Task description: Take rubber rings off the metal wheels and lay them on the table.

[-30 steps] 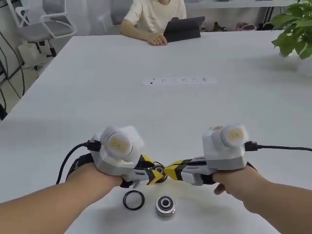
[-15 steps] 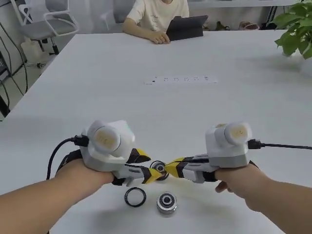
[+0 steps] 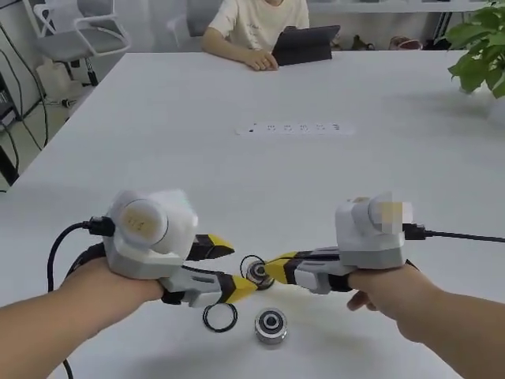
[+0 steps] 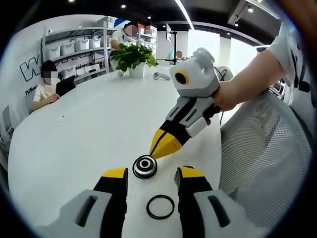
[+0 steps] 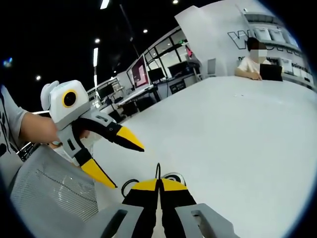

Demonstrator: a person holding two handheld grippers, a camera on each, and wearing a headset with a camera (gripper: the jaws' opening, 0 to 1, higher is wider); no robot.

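My right gripper (image 3: 265,273) is shut on a thin black rubber ring (image 3: 249,262), which rises from between its jaws in the right gripper view (image 5: 158,171). A small metal wheel (image 3: 257,272) sits at its tips, with the ring loose around it. My left gripper (image 3: 229,267) stands open just left of that wheel, touching nothing. In the left gripper view the wheel (image 4: 144,166) lies between and beyond my open jaws, against the right gripper's yellow tip. A loose black ring (image 3: 219,317) and a second bare wheel (image 3: 271,326) lie on the white table (image 3: 237,174) near the front edge.
A white power strip (image 3: 296,127) lies mid-table. A person sits at the far side with a dark laptop (image 3: 304,43). A potted plant (image 3: 477,47) stands at the far right. A black cable (image 3: 458,235) trails from the right gripper. An office chair (image 3: 79,35) stands at the far left.
My left gripper has opened and drawn back to the left, away from the wheel. The right gripper has stayed shut, and the ring now stands loose around the wheel.
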